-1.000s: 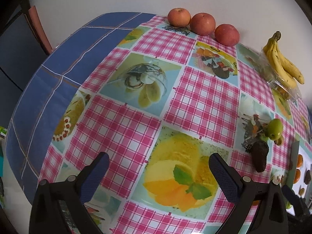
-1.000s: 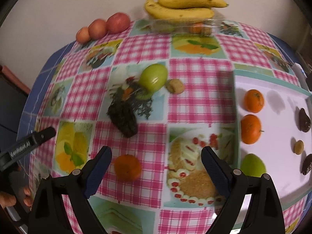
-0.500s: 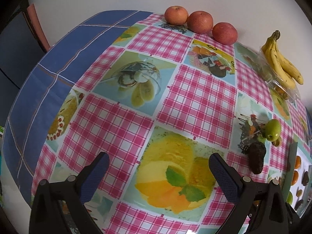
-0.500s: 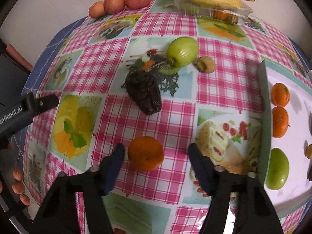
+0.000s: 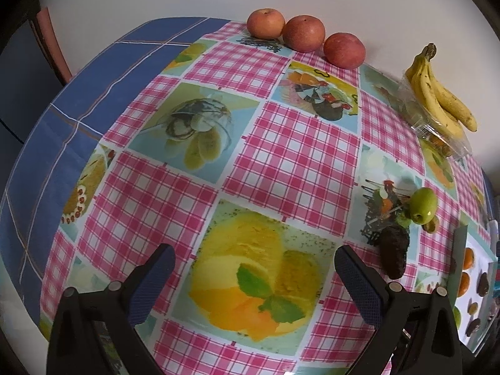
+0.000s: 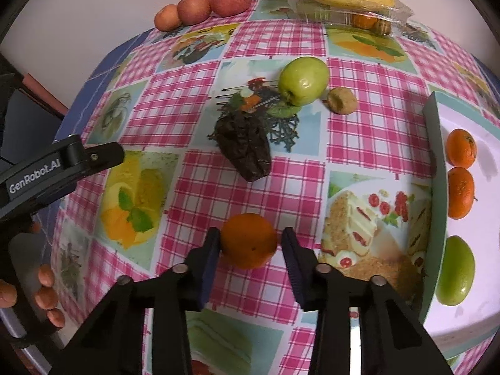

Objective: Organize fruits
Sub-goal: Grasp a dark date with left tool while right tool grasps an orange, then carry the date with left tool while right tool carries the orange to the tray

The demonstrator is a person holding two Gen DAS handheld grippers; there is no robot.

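Observation:
My right gripper point(image 6: 250, 243) has its two fingers around an orange point(image 6: 249, 240) on the checked tablecloth. The left finger touches the orange; a small gap shows at the right finger. A dark avocado point(image 6: 245, 145), a green apple point(image 6: 302, 80) and a small brown fruit point(image 6: 342, 100) lie beyond it. The white tray point(image 6: 436, 168) at the right holds two oranges point(image 6: 461, 147) and a green fruit point(image 6: 454, 270). My left gripper point(image 5: 253, 268) is open and empty over the tablecloth, far left of the fruit.
Three red apples point(image 5: 304, 32) sit at the table's far edge by the wall. Bananas point(image 5: 440, 93) lie on a clear plastic box point(image 6: 347, 11) at the back. The left gripper body point(image 6: 47, 168) shows at the left of the right wrist view.
My right gripper moved forward over the orange and its fingers closed in around it. The left gripper drifted slightly and stayed open.

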